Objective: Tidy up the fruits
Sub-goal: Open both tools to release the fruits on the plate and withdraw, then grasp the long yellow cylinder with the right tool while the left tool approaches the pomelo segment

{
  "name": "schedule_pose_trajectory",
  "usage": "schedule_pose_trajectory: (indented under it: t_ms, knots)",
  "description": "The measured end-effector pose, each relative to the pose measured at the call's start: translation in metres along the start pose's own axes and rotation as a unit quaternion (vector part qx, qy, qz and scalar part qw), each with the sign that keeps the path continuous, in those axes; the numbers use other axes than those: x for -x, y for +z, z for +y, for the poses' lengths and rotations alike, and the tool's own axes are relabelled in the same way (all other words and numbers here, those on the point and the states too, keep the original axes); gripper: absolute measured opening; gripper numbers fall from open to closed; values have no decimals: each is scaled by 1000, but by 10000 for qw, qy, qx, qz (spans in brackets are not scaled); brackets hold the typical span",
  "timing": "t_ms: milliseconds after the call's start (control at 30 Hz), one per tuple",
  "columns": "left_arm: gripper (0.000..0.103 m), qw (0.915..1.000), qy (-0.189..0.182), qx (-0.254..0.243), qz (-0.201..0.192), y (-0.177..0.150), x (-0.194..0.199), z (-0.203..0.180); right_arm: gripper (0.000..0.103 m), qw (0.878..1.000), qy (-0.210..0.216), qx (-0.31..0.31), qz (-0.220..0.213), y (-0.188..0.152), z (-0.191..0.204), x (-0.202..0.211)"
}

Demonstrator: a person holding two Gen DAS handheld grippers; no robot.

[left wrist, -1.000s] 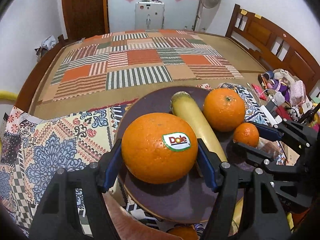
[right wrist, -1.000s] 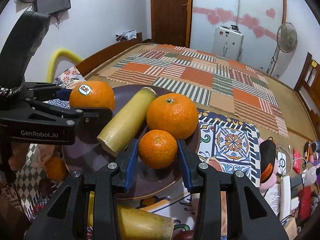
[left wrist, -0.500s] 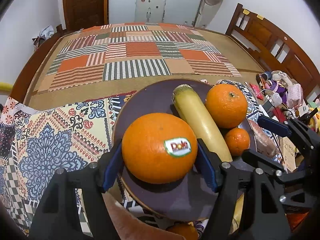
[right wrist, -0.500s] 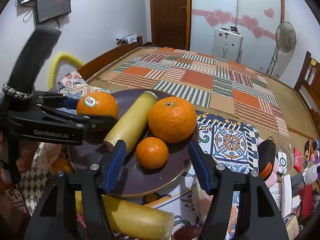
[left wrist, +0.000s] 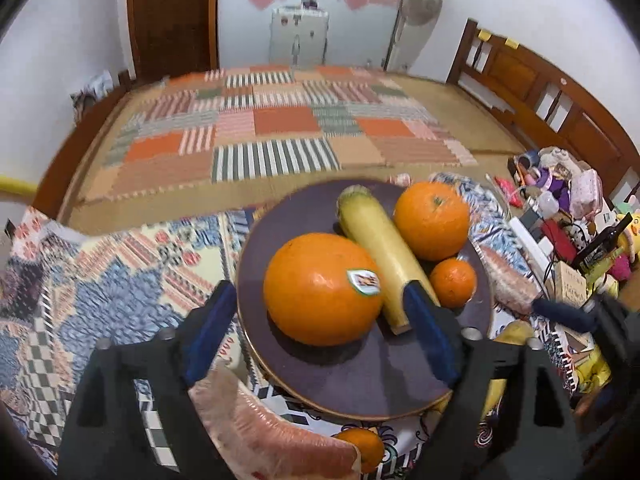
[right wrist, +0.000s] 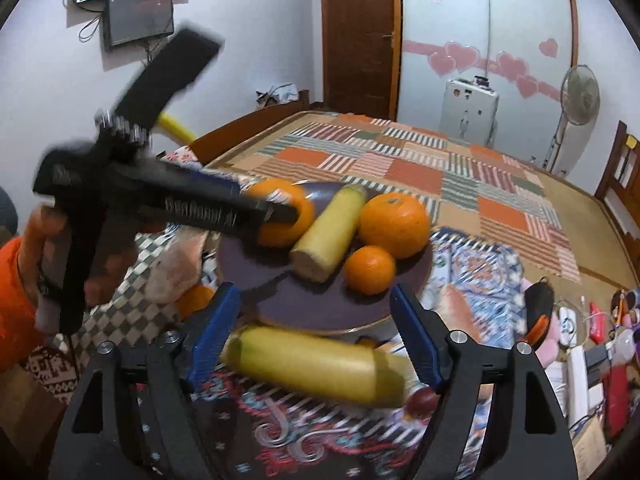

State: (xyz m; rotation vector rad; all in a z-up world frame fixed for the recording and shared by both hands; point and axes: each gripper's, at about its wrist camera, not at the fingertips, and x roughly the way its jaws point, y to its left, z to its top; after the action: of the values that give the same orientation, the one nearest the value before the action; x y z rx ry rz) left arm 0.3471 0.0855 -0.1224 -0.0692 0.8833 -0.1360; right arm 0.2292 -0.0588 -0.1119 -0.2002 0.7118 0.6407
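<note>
A dark round plate [left wrist: 304,216] [right wrist: 320,312] holds a big orange with a sticker [left wrist: 322,290] [right wrist: 280,216], a yellow cane piece [left wrist: 380,248] [right wrist: 328,232], a second orange [left wrist: 432,220] [right wrist: 394,224] and a small mandarin [left wrist: 453,282] [right wrist: 369,269]. My left gripper [left wrist: 320,336] is open, its jaws wide of the big orange, which rests on the plate. My right gripper [right wrist: 314,340] is open, pulled back above a second yellow cane piece [right wrist: 316,364] lying in front of the plate.
A patterned cloth [left wrist: 120,272] covers the table. A pink-wrapped item [left wrist: 256,428] and another small orange [left wrist: 362,446] lie near the plate's front. Clutter [left wrist: 568,224] fills the right side. A bed with a patchwork mat [left wrist: 272,136] lies behind.
My left gripper opened and let go of the big orange onto the plate. My right gripper, having released the mandarin, drew back and up toward the near cane piece.
</note>
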Motion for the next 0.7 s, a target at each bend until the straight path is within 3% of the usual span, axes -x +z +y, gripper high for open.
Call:
schedule_pose_trajectory:
  t_ms: [267, 400, 500, 700]
  knots:
    - [89, 9971, 521, -351, -437, -27, 53, 4, 76, 9997, -86, 130, 200, -12, 15, -21]
    - [91, 9969, 579, -360, -394, -54, 70, 12, 75, 9994, -250, 189, 119, -16, 18, -19]
    - [92, 9977, 576, -241, -279, -71, 73, 19, 63, 9990, -377, 254, 50, -20, 19, -13]
    - [96, 9985, 509, -28, -181, -92, 62, 14, 57, 9994, -301, 178, -34, -31, 17, 8]
